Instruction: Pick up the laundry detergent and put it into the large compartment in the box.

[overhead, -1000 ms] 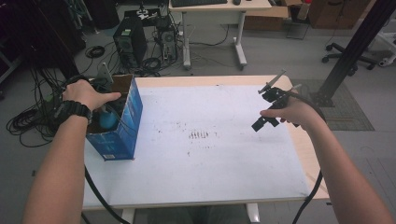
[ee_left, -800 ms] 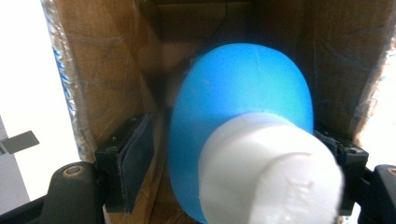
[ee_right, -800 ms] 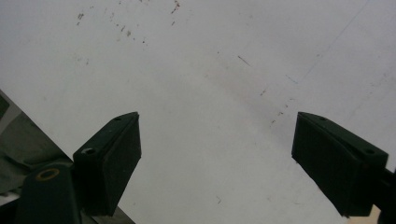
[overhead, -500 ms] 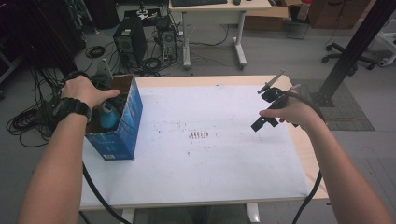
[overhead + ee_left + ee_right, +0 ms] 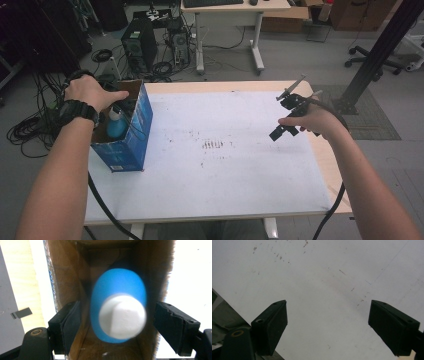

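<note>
With L claw (image 5: 117, 322) spread, pads clear of blue bottle (image 5: 117, 305) in box (image 5: 131, 135) at 9 o'clock, drop-in looks done; R claw (image 5: 328, 326) released, idle at 3 o'clock.

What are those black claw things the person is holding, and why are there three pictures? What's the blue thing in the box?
A person sits at a white table and holds a grabbing tool in each hand. Each tool has two black jaws that pinch.

One picture comes from a camera up high, looking down. The other two come from little cameras riding on the tools, looking along their jaws.

The left gripper hangs over an open blue cardboard box at the table's left edge. Inside stands a blue bottle with a white cap. The jaws have just been opening and stand on either side of the bottle without touching it.

The right gripper is open over bare table, holding nothing.
</note>
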